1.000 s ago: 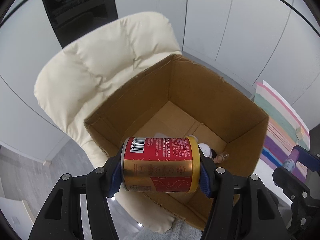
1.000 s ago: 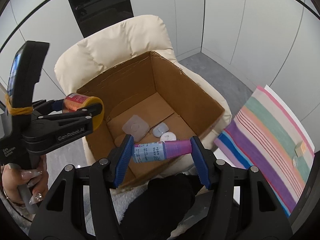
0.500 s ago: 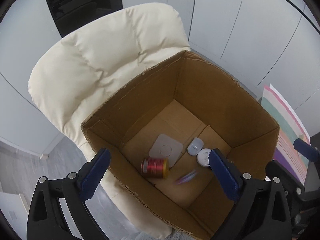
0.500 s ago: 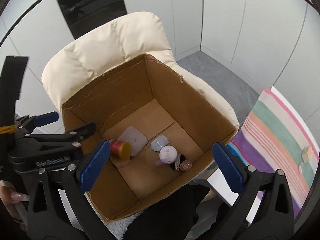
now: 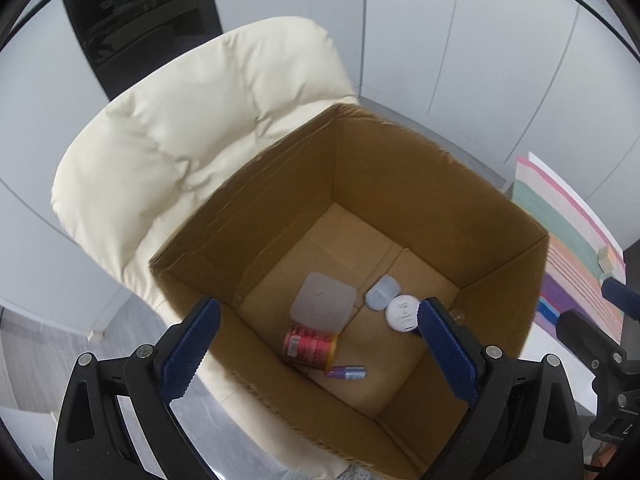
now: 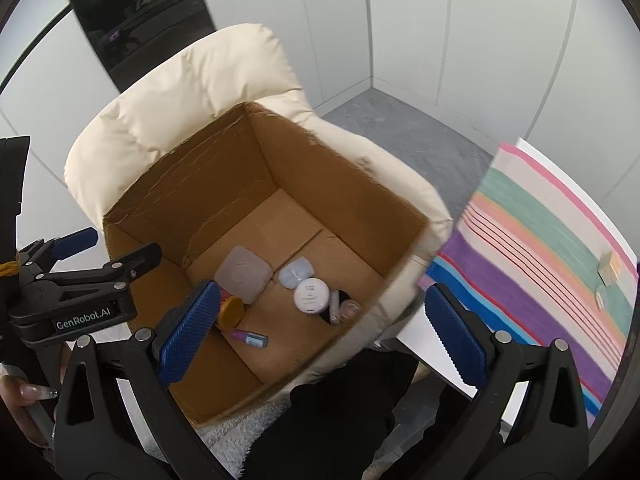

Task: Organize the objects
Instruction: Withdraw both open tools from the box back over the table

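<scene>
Both grippers, left gripper [image 5: 316, 352] and right gripper [image 6: 320, 336], are held wide open and empty above the cardboard box [image 5: 400, 184].
Remaining small blocks [image 6: 608, 268] are seen on the striped cloth [image 6: 540, 248], nearer the right gripper.

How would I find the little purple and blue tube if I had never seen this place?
Look at the cream padded chair and the open cardboard box sitting on it. On the box floor, nearest the front wall, lies the small tube, right beside the red can. It is the only thin, purple-and-blue thing; its neighbours are flat, round or white.
</scene>
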Available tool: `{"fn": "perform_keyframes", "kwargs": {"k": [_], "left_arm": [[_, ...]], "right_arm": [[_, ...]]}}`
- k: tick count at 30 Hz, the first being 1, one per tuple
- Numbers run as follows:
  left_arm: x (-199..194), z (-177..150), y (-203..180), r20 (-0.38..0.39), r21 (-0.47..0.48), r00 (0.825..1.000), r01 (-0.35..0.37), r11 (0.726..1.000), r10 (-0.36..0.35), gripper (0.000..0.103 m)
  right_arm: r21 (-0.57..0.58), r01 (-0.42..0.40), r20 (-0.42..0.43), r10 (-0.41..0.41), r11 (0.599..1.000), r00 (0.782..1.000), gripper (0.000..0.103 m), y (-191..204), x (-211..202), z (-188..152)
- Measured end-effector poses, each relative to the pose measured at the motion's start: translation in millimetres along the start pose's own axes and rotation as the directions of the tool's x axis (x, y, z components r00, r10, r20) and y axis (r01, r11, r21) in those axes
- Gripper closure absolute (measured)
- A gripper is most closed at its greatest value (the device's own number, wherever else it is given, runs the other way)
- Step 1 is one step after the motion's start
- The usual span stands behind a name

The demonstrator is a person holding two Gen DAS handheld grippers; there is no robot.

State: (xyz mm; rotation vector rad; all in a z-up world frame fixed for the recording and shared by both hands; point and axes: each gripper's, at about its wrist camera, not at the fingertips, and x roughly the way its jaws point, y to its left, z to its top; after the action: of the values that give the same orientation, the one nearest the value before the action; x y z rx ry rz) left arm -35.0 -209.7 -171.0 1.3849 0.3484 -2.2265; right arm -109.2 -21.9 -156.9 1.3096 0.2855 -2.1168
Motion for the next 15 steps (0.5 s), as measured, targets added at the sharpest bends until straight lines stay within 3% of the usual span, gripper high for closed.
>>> {"fn": "perform_keyframes", "kwargs": {"k": [8, 15], "left_arm": [[-4, 5, -64, -0.014, 0.117, 0.994, 0.107, 0.987, -0.106, 0.003], [-11, 3, -143, -0.028, 0.246, 0.984, 0.177, 0.953, -0.176, 0.003]], "right_arm": [[0.137, 0.096, 0.014, -0.099, 0.986, 0.995, 0.000, -55, -29, -21], [0.285, 0.200, 0.013, -0.213, 0.937, 0.977, 0.000, -127, -66, -62]]}}
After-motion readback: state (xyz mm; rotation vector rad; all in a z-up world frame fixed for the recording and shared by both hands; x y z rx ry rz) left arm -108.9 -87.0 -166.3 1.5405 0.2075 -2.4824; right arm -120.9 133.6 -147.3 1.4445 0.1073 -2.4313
